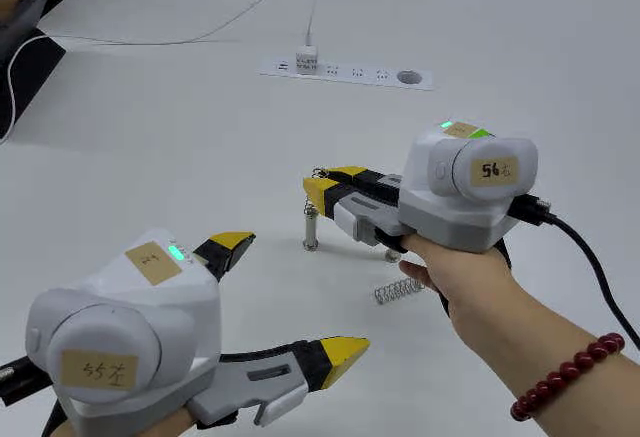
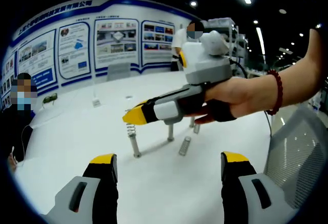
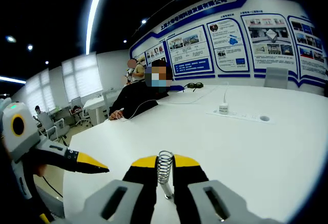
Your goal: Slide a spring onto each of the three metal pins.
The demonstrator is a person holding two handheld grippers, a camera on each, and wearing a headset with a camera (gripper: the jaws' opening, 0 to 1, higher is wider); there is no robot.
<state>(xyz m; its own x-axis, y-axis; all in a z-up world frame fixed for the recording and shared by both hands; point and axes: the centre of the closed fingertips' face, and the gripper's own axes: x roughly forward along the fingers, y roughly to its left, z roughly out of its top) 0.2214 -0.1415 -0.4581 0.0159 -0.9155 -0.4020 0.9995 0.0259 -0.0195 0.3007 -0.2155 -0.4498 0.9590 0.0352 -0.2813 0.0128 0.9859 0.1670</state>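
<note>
A tan tag [image 1: 494, 169] on the body of the right tongs [image 1: 319, 185], at three o'clock in the head view, bears a handwritten "54" followed by one Chinese character that I cannot make out. A second tag [image 1: 98, 369] on the left tongs [image 1: 292, 295], at eight o'clock, shows two digits, perhaps "55", then a character. The writing on the top tag [image 1: 152, 262] is too faint to read. In both gripper views the wall banner [image 2: 61, 9] and posters [image 2: 74, 49] carry Chinese text too small to read.

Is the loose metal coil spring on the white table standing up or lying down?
Lying down: the metal coil spring rests lengthwise on the white table.
</note>
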